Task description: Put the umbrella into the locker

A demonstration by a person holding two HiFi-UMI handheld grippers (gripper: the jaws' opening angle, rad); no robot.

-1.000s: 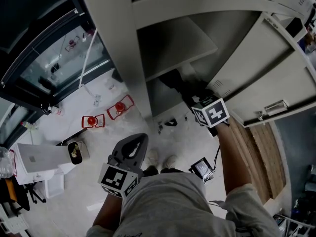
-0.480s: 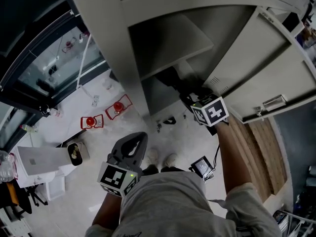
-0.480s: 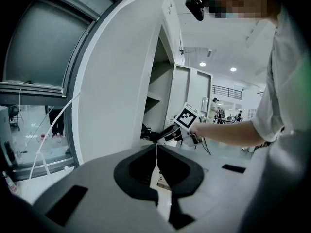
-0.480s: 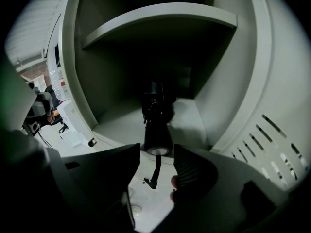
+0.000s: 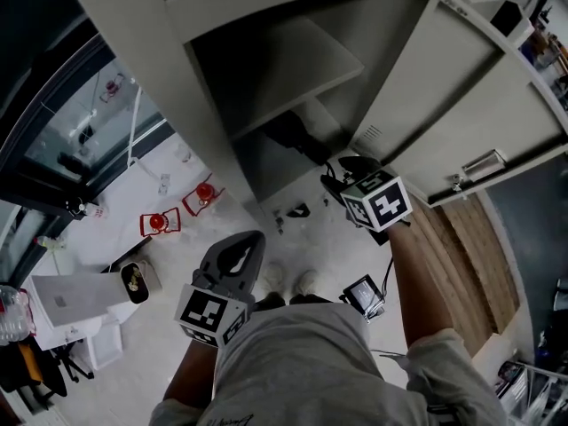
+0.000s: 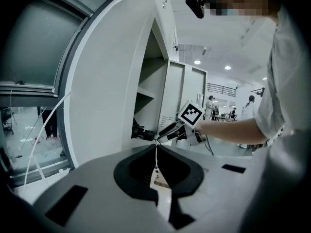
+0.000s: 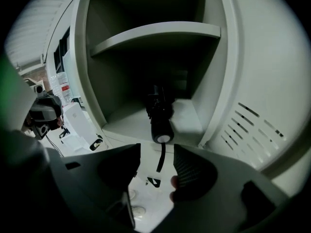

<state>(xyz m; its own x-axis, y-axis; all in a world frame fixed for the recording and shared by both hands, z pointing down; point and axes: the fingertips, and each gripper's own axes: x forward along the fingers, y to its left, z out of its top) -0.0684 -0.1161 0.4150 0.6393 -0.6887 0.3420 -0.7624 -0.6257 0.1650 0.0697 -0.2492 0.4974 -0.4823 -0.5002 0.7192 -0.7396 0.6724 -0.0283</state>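
Note:
A black folded umbrella (image 7: 158, 111) lies on the floor of the locker's lower compartment (image 7: 187, 123), handle end toward me, its strap (image 7: 160, 161) hanging over the front lip. My right gripper (image 7: 157, 150) sits just in front of it. Its jaws have just been opening and stand apart; only the loose strap shows in the gap, untouched by the pads. From the head view, the right gripper (image 5: 342, 174) is at the locker mouth, with the umbrella (image 5: 295, 137) a dark shape inside. My left gripper (image 5: 248, 240) hangs shut and empty by my waist.
The locker door (image 5: 461, 122) stands open to the right, and a shelf (image 5: 284, 65) spans above the umbrella. On the floor are two red objects (image 5: 158, 223), a white box (image 5: 75, 295), a small device (image 5: 364, 295) and wooden boards (image 5: 461, 247). A glass wall (image 5: 80, 122) is at left.
My right gripper has drawn back a little from the locker opening, leaving the umbrella lying inside. The left gripper has stayed where it was.

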